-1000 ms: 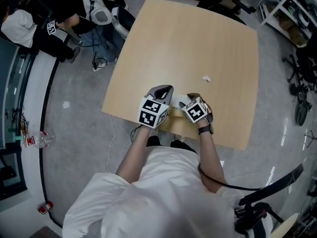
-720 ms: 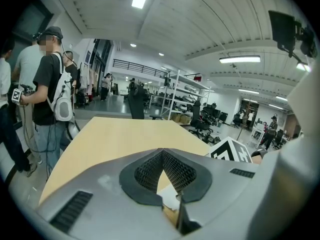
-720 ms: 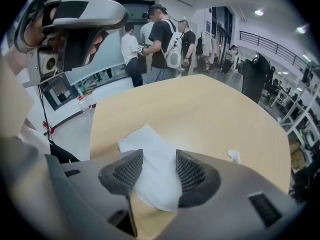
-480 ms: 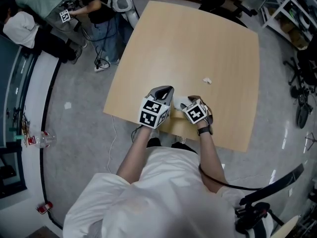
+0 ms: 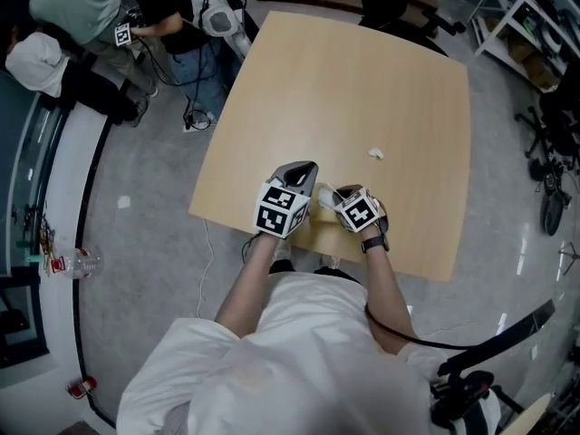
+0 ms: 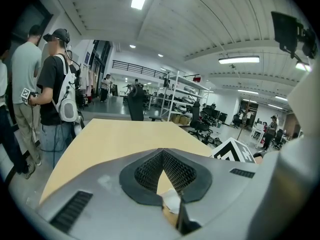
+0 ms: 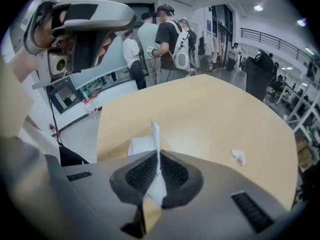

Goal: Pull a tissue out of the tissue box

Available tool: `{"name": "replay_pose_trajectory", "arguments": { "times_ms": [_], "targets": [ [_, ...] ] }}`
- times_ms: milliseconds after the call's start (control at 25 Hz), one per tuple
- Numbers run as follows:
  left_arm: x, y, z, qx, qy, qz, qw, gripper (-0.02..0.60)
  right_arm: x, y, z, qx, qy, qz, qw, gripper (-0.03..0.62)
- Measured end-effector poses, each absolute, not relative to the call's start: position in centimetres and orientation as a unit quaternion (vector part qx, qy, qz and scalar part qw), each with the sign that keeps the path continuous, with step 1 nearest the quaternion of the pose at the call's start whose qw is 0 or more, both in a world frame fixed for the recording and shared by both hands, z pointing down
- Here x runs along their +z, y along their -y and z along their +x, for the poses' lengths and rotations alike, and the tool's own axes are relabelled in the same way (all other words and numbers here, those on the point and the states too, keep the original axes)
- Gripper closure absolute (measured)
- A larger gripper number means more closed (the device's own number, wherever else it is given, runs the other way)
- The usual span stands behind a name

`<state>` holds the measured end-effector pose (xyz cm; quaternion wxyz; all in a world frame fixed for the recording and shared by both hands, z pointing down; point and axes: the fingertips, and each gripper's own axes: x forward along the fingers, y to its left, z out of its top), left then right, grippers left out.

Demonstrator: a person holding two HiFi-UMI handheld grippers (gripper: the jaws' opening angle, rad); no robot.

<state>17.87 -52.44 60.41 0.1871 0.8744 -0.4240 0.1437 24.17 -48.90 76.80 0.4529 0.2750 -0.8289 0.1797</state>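
A tan tissue box (image 5: 316, 228) lies at the table's near edge under both grippers. A white tissue (image 7: 155, 133) stands up from it, pinched between the mesh pads of my right gripper (image 7: 157, 156), whose jaws have just been closing on it. In the head view that right gripper (image 5: 338, 195) points steeply down at the tissue (image 5: 324, 191). My left gripper (image 5: 311, 166) lies just left of it over the box. In the left gripper view, the left gripper (image 6: 162, 153) has its pad tips together, with tissue (image 6: 173, 202) showing below them.
A small crumpled white scrap (image 5: 375, 154) lies on the wooden table (image 5: 362, 80) beyond the right gripper; it also shows in the right gripper view as the scrap (image 7: 239, 156). People (image 5: 82, 12) stand at the table's far left corner. Shelves and chairs (image 5: 544, 25) are at the right.
Both hands stay where they were over the box. The tissue beside the right gripper now looks narrower and upright. The people at the far left corner have shifted.
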Motion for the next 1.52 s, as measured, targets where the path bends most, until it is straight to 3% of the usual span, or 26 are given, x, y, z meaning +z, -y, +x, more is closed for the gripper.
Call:
{"name": "replay_pose_trajectory", "arguments": {
  "times_ms": [480,880,1200,1520],
  "targets": [
    [57.5,54.9,17.3,0.105,0.442,0.876,0.166,0.58,68.1,53.7,24.4,0.149,0.863,0.328,0.353,0.58],
    [48.3,57.1,15.4,0.023,0.479,0.873,0.095,0.58,53.8,57.5,24.9,0.095,0.884,0.424,0.171,0.58],
    [42.2,56.1,14.7,-0.018,0.484,0.874,0.036,0.58,44.2,56.6,23.8,0.019,0.878,0.473,0.071,0.58],
    [40.3,56.8,14.3,-0.042,0.484,0.874,0.024,0.58,39.2,56.4,23.9,-0.024,0.864,0.504,0.006,0.58]
  ]
}}
